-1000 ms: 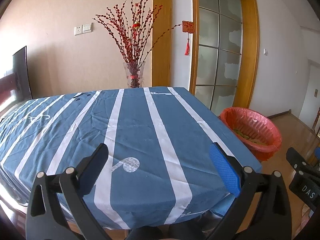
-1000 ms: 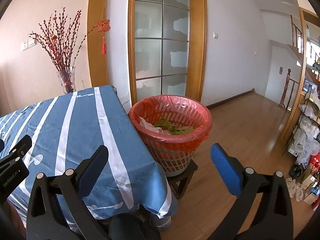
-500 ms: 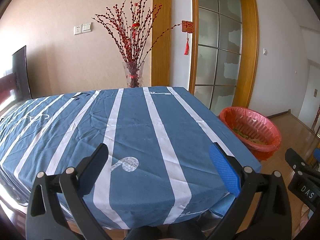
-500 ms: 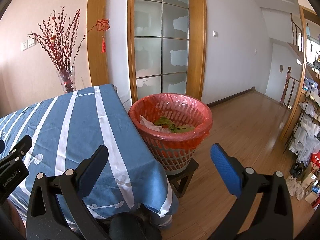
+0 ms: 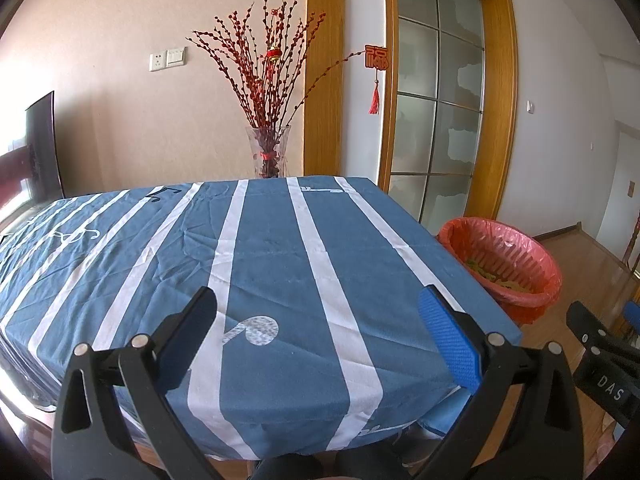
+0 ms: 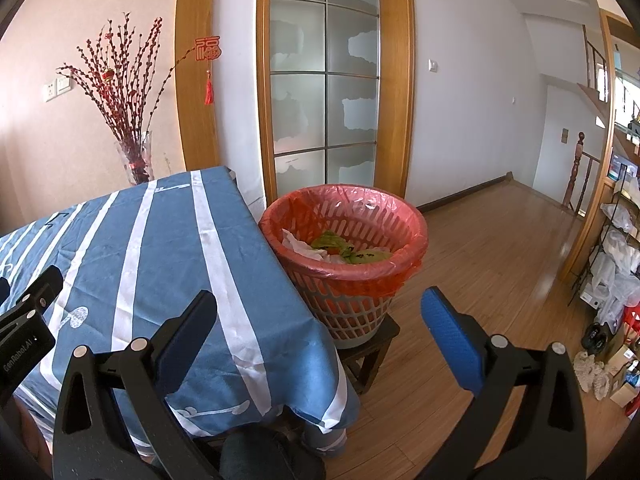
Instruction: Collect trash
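Nearest to us, our left gripper hangs over the near edge of the table, its fingers spread wide with nothing between them; our right gripper is likewise parted and empty, poised over the table's near right corner and the floor beside it. We take the table as our landmark; its blue striped cloth lies bare as far as we can see, and no loose trash shows on it.

Just off the table's right edge, touching or nearly touching the cloth, stands the bin, a slatted basket with a red liner folded over its rim, raised on a small dark stool; inside lie white paper and green leafy scraps. We judge this trash light, soft and crushable, so it wants a gentle pinch on a crumpled fold; the liner looks thin and slippery and likely to tear, so we would gather it at the doubled rim rather than the sidewall.

At the table's far edge stands a glass vase of red branches, fragile and best left alone.

The bin's depth and fill are hidden by its own wall; the floor under the table is cut off; the clutter on the shelves far right of the table is too small to make out.
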The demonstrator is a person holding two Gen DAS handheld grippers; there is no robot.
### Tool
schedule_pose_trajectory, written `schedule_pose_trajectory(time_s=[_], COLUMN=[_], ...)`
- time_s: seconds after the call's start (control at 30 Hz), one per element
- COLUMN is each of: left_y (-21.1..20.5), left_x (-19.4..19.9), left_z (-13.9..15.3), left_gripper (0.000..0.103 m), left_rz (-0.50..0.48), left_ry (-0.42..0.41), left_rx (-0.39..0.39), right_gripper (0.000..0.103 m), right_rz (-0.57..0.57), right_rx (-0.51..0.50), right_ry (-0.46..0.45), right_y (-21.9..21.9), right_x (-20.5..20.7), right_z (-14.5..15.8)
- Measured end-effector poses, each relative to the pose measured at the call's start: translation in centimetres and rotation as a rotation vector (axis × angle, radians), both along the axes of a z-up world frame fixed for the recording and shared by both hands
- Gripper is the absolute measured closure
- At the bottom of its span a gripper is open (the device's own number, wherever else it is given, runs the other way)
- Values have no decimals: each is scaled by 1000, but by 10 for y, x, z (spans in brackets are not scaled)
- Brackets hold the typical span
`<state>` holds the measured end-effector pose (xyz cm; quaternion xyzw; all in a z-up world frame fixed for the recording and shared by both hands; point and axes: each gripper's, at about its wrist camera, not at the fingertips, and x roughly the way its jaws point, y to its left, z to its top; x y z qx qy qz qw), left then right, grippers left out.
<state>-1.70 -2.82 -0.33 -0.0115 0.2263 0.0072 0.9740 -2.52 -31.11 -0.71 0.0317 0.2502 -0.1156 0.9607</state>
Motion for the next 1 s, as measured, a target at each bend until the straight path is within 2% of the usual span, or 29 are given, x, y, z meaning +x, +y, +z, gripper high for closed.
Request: schedule_pose_trajectory(time_s=[1.0], left_y=[-2], left_x=[0], left_z=[1], left_gripper=[4], left_rz=[-5], left_ry=[1], left_rx=[-4], right_gripper=[2], right_rz=[3], right_rx=[3], right_ry=[4], right_y=[3], right_x=[0], right_z=[-2])
